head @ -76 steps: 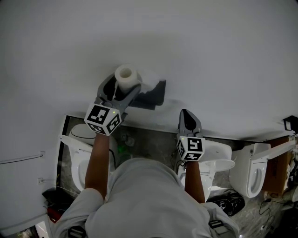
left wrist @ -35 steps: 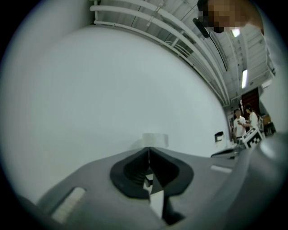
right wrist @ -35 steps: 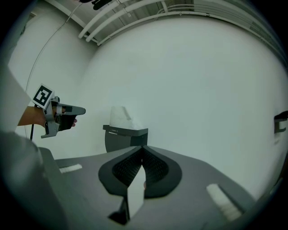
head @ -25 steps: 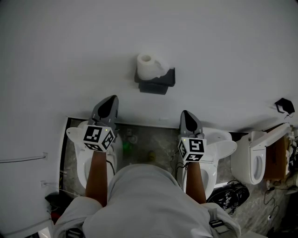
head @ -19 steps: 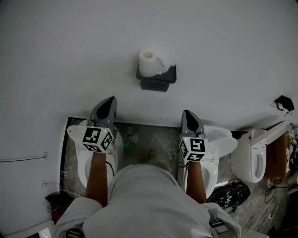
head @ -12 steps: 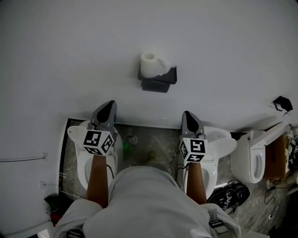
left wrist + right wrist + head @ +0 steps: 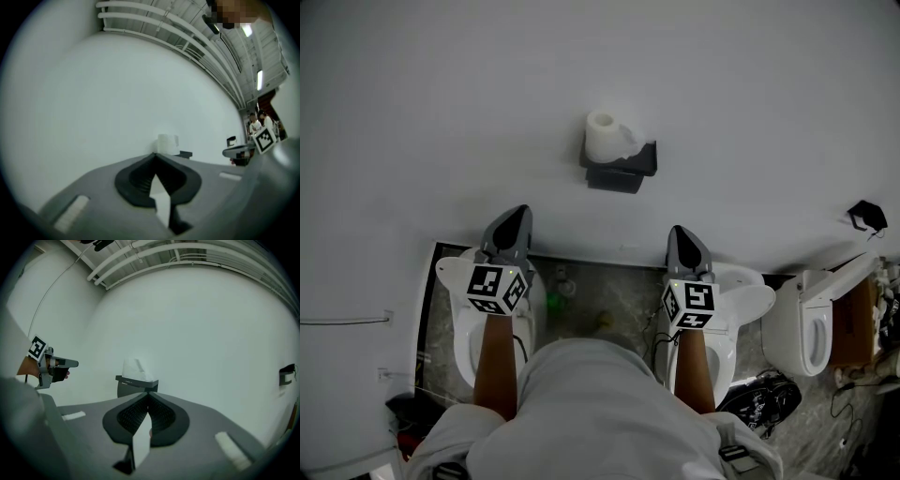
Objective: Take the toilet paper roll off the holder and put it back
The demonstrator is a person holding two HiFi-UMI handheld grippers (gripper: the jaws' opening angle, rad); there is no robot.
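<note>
The toilet paper roll is standing upright on the dark holder, which is projecting from the white wall. The roll is sitting towards the left end of the holder. Its long axis is running up and down, parallel to the wall, so its hollow core is facing the head view.

The left gripper and the right gripper are both pointing level at the wall, well apart from the roll on the near side. Each gripper's own view is showing its jaws pressed together with nothing between them.

The roll is lying between the two lines of aim. It is appearing slightly right of the left gripper's closed tips and slightly left of the right gripper's. Neither gripper is plainly the nearer.

As a judgement, any grasp is calling for the jaws to part first. They would then need to advance towards the far wall and straddle the roll's curved side across its upright axis. Whether the lift-off is yet to come or the return is complete cannot be told from this arrangement.
</note>
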